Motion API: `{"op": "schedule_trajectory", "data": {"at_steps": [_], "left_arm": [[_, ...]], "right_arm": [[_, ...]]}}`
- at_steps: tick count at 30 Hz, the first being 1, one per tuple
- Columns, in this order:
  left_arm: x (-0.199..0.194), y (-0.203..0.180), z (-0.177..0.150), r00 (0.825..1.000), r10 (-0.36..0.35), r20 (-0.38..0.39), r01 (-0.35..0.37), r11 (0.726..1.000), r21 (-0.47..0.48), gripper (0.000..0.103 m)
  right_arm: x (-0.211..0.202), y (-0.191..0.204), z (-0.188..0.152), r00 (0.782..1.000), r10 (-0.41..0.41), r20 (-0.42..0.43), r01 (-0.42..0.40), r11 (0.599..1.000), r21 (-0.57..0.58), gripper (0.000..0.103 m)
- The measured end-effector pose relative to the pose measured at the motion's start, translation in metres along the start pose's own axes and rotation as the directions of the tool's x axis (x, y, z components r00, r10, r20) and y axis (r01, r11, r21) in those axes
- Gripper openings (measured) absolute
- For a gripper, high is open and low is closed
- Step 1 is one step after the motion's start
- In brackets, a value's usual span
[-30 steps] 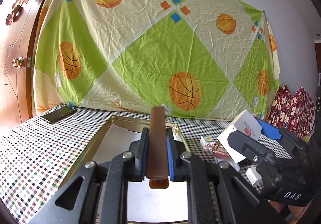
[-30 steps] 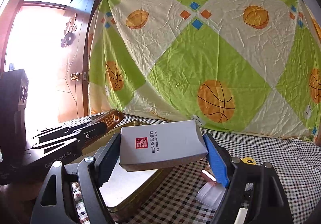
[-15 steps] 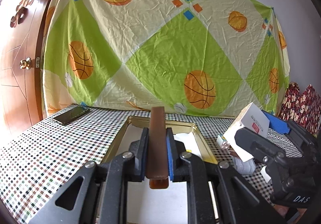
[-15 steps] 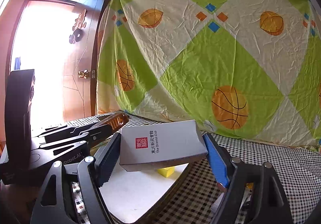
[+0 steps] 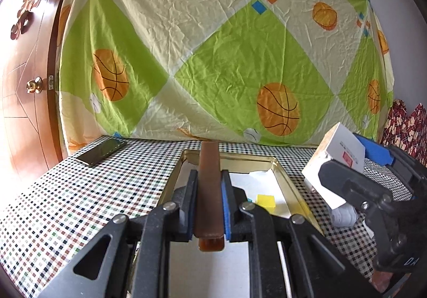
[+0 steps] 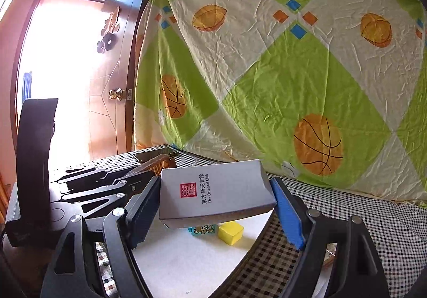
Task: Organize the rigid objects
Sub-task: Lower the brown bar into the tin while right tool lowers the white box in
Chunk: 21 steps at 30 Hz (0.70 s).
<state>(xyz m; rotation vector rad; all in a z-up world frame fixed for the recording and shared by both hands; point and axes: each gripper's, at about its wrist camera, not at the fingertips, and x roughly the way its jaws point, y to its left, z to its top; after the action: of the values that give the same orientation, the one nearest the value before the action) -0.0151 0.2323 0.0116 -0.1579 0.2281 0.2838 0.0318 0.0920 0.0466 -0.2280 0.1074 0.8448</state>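
Left hand-held gripper (image 5: 209,207) clamped tight on a flat brown bar (image 5: 209,186), amber translucent at the near end, held edge-up over the gold tray (image 5: 289,191). Right hand-held gripper (image 6: 213,207) spread wide, pads pressing a white box (image 6: 216,191) with red seal and "The Oriental Club" print, above the tray's right rim. Yellow cube (image 6: 230,231) sits inside the tray on the checked worktop (image 5: 80,191).

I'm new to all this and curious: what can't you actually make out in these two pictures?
- Left wrist view: the left gripper hides the near half of the gold tray.
- Right wrist view: the grey box covers most of the small cartoon-printed block.
- Left wrist view: the white things under the right gripper are unclear.
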Motion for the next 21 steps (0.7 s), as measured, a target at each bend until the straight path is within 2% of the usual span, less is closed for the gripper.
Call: {"op": "schedule_trajectory", "data": {"at_steps": [15,21], "left_arm": [[0.028,0.004,0.013,0.994,0.014,-0.108,-0.007,0.998,0.058,0.014],[0.042,0.009,0.014,0.985,0.019,-0.170,-0.008,0.998,0.069,0.014]], "right_arm": [[0.041,-0.014,0.008,0.997,0.009,-0.082,-0.009,1.000,0.003,0.082],[0.063,-0.021,0.006,0.988,0.026,-0.152,-0.024,1.000,0.014,0.082]]}}
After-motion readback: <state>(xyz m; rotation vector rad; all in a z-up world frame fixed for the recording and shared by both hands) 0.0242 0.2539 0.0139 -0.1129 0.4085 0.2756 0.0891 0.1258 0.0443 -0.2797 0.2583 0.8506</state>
